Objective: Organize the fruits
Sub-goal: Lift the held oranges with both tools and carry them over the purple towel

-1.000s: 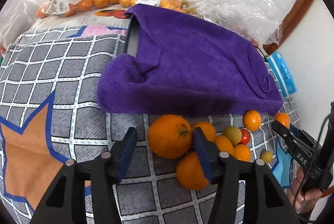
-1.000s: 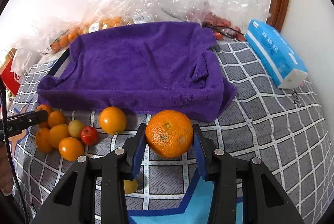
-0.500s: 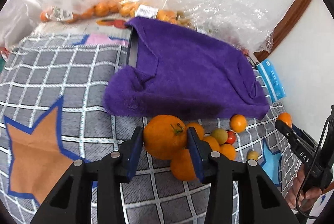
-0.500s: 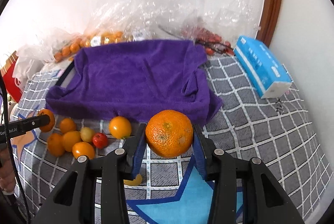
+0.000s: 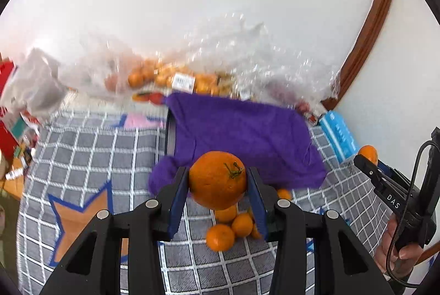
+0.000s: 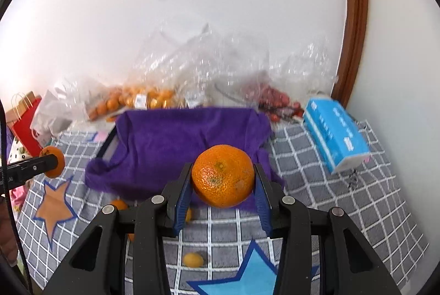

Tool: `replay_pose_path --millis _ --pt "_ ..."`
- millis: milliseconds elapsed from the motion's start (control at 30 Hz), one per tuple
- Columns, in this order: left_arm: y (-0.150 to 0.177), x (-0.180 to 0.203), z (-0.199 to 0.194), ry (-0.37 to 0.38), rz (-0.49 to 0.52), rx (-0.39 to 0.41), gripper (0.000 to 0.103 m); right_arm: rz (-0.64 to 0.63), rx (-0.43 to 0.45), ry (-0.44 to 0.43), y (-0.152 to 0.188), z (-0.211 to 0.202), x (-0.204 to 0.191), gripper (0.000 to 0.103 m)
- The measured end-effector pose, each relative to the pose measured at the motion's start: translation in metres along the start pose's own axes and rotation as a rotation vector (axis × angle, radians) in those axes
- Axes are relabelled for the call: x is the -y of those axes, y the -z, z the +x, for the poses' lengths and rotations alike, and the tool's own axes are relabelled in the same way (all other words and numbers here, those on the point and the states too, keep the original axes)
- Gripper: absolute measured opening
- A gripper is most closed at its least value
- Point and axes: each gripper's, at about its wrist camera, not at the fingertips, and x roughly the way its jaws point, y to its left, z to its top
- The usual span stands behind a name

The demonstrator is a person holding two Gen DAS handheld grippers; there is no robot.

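My left gripper is shut on a large orange with a green stem and holds it in the air above the table. My right gripper is shut on another large orange, also lifted. A purple towel covers a tray behind both; it also shows in the right wrist view. Small oranges lie on the checked cloth below the left gripper. A small yellow fruit lies under the right gripper. The right gripper shows at the right edge of the left wrist view.
Clear plastic bags of small oranges and red fruit lie against the wall. A blue tissue pack sits right of the towel. A red paper bag stands at the far left. The grey checked tablecloth has star patches.
My left gripper closed on the large orange and lifted it off the table. My right gripper rose higher with its orange. Both views now tilt up toward the wall.
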Motion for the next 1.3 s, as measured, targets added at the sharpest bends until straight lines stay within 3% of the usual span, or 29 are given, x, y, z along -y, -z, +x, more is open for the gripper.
replay_pose_path --millis 200,567,967,1300 --pt "-0.024 0.007 -0.019 -0.007 0.002 0.072 0.04 0.0 0.052 0.0 -0.023 -0.013 0.001 0.042" --pt "-0.052 0.021 -0.022 0.0 0.03 0.114 0.04 0.0 0.112 0.005 -0.049 -0.02 0.0 0.042" --pt "-0.075 0.031 -0.007 0.018 0.061 0.117 0.04 0.008 0.125 0.005 -0.065 -0.005 0.0 0.042" --pt "-0.083 0.022 0.032 -0.007 0.051 0.081 0.04 -0.021 0.072 -0.009 -0.075 0.038 -0.01 0.042"
